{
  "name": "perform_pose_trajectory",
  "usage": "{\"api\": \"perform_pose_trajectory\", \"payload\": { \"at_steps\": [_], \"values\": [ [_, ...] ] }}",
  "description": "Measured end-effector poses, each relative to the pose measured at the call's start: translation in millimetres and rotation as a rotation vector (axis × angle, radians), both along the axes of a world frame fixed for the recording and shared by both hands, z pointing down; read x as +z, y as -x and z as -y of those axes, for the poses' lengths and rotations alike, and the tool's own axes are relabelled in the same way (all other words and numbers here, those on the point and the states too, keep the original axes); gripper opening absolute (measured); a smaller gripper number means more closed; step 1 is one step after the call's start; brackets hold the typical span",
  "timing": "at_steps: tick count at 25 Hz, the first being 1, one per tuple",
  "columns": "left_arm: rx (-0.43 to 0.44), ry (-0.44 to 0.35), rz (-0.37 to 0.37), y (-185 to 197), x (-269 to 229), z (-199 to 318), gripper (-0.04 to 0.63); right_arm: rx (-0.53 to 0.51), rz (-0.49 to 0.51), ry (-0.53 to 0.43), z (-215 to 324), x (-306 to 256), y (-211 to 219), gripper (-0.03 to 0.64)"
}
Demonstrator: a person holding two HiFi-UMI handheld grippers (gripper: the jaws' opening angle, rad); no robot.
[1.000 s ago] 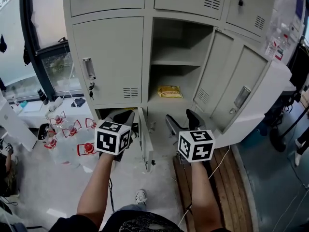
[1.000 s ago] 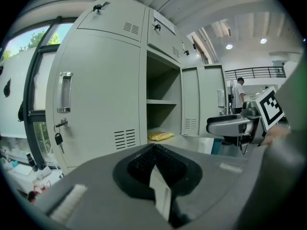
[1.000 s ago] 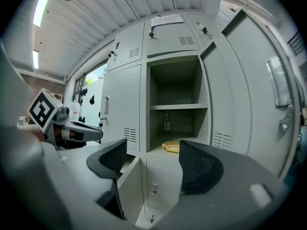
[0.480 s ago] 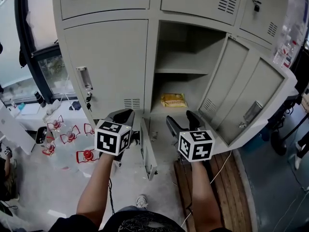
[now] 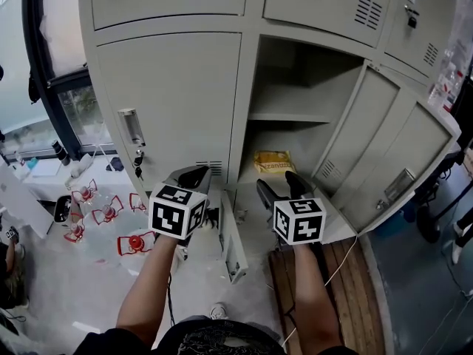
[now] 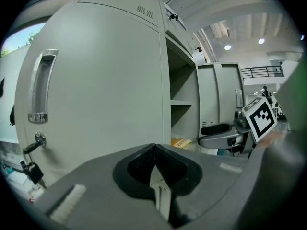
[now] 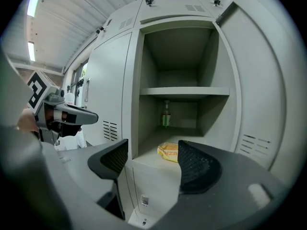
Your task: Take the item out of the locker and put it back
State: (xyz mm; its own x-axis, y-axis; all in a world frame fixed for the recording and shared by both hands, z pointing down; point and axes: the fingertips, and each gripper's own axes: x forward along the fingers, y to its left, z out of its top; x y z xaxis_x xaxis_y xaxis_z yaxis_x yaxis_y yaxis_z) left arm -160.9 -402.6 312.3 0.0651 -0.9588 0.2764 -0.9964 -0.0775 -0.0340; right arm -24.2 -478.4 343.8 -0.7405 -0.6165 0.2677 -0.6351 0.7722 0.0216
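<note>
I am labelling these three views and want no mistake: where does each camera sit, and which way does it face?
Head view: on the person's head, facing steeply down at the open locker; both forearms, left gripper and right gripper show.
Left gripper view: on the left gripper, facing the closed door; its shut jaws show.
Right gripper view: on the right gripper, facing into the locker; its open jaws, just narrowed slightly, show.
Shared: all three see the yellow packet.
</note>
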Motion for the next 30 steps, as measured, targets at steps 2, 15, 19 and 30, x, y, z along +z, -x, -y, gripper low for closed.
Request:
{"api": "perform_pose_trajectory", "payload": {
  "at_steps": [2,15,19,30],
  "values": [
    [0.0,0.002,0.0,1.1,1.4,1.9,0.0,-0.002,-0.011,0.004,4.4,4.1,2.7,0.327],
    [-0.113,0.028,-0.025,4.2,13.3,7.5,0.0,-0.115,-0.111,-0.001,35.1,26.3,25.8,0.288],
    [-0.152,0.036,-0.026,2.0,15.4,6.0,0.0,-0.155,-0.132,-0.004,44.2,32.3,35.2,0.278],
    [-0.22,0.056,-0.011,2.5,19.7,-5.3,0.001,-0.21,-0.2,-0.005,58.9,53.3,52.3,0.25]
  ]
}}
